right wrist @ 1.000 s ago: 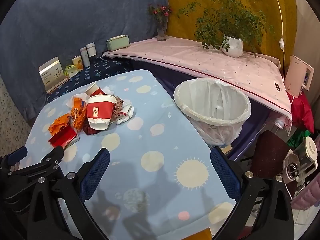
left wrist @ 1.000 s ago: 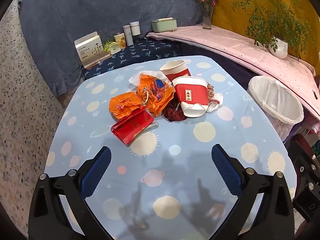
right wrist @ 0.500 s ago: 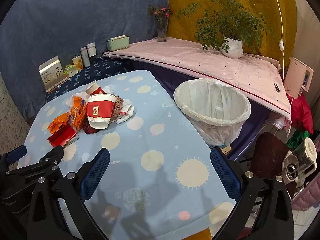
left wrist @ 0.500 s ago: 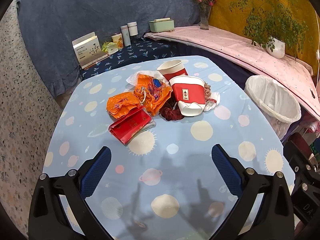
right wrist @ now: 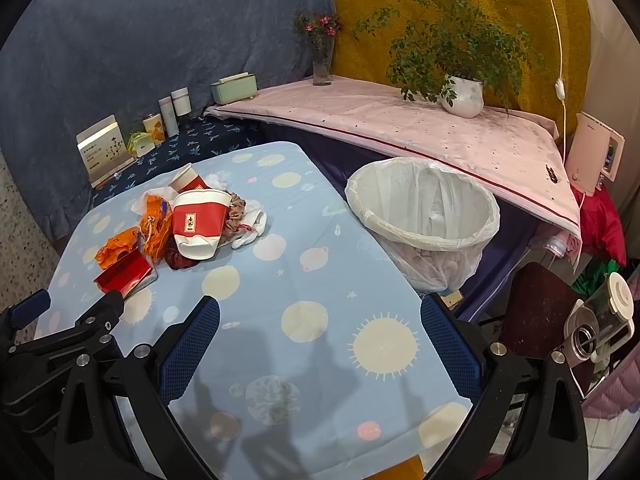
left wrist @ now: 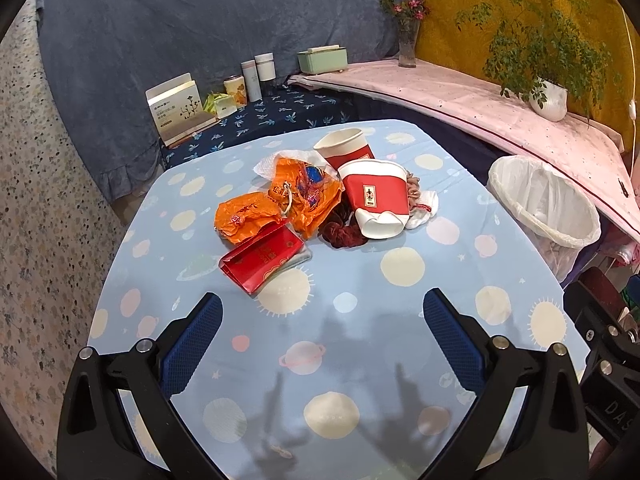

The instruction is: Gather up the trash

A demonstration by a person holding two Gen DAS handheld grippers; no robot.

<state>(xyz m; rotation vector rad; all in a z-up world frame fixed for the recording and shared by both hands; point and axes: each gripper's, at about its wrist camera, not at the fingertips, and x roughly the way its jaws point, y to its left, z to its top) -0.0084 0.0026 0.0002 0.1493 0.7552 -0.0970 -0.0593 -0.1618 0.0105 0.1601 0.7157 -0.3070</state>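
My pale blue planet-print tabletop (left wrist: pixel 360 280) carries heaped trash; both claws, left (left wrist: pixel 322 326) and right (right wrist: pixel 320 330), hang spread, empty. Grabbing the crushed red paper cup (left wrist: pixel 376 200) probably drags neighbouring scraps off, missing the white-lined bin (right wrist: pixel 424 208).

Bare desk (left wrist: pixel 404 268) lies on the near side of the trash heap (left wrist: pixel 320 200), open for a hand-held gripper. Right of the heap the cloth is clear up to the lined bin (right wrist: pixel 424 216) just off the desk's edge. Behind the heap, boxes and tins (left wrist: pixel 224 96) crowd the shelf.
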